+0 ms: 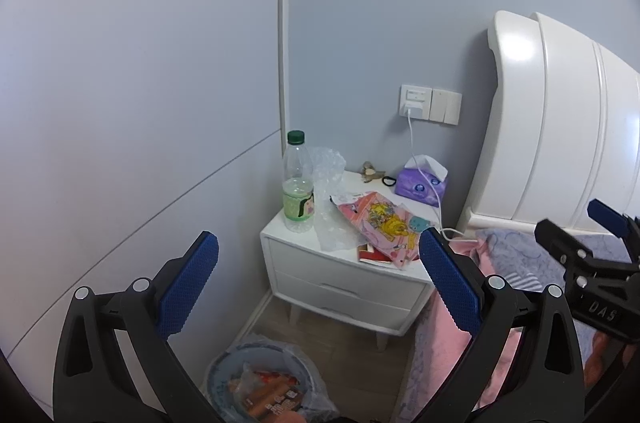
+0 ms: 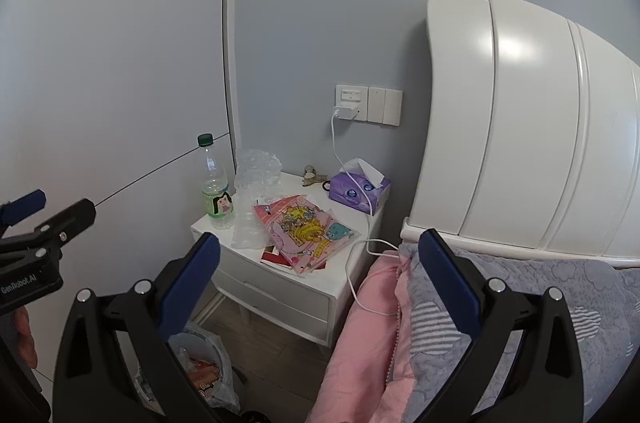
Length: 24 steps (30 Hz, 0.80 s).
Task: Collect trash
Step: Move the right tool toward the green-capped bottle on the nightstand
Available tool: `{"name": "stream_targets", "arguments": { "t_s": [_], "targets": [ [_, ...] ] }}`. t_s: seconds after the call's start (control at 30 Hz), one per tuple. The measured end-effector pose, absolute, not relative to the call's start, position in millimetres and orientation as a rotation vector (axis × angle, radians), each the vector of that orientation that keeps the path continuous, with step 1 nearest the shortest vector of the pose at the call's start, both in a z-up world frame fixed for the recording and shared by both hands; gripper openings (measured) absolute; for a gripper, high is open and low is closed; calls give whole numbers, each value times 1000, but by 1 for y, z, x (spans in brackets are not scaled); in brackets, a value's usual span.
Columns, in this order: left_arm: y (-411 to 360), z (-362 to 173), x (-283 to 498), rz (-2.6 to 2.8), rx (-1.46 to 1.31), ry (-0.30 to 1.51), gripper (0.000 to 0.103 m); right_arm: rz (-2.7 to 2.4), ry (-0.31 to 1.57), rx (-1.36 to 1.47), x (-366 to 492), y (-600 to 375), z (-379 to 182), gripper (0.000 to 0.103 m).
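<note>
Approach stage, judged from the layout: both tools hang in the air short of the nightstand (image 1: 344, 265), and nothing is held. The left gripper (image 1: 318, 277) has its jaws spread wide with nothing between them; the right gripper (image 2: 319, 277) stands the same way, empty. The trash sits on the nightstand top: a plastic bottle (image 1: 297, 183) with a green cap stands upright at the front left corner, a crumpled sheet of bubble wrap (image 1: 329, 199) leans just beside it, and a flat cartoon-printed wrapper (image 1: 380, 223) lies over a red packet (image 1: 370, 255) near the front edge. A tissue pack (image 1: 421, 183) rests at the back by the wall, with a white charging cable (image 2: 352, 259) running past it from the socket down onto the bed (image 2: 500, 303). The bin (image 1: 256, 383), lined with a bag and already holding wrappers, stands on the floor in front of the nightstand, below the left gripper. The next move probably calls for one gripper to advance to the nearest item and close on it. The bottle wants a grip across its body; the wrapper, being flat, likely needs one finger slid under its overhanging edge. The cable lies close to the wrapper's right side and is best avoided.
</note>
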<state>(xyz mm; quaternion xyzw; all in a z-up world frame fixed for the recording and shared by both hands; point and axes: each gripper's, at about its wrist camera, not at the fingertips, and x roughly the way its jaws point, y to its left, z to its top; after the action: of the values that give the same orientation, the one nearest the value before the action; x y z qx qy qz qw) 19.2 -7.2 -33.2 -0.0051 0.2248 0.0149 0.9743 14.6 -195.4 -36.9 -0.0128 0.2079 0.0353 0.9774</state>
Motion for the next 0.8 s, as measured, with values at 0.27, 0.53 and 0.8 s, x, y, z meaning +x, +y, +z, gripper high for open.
{"name": "stream_targets", "arguments": {
  "t_s": [0.27,0.53,0.8],
  "targets": [
    [-2,-46,45,53,20,476,97,127,415,-40,48,-197,-38,97],
    [3,-61,88,33,64,487,97,226,440,-34,94,-189,-49,97],
    [8,-87,138,11,82,527,98,335,456,-97,147,-164,-58,97]
  ]
}}
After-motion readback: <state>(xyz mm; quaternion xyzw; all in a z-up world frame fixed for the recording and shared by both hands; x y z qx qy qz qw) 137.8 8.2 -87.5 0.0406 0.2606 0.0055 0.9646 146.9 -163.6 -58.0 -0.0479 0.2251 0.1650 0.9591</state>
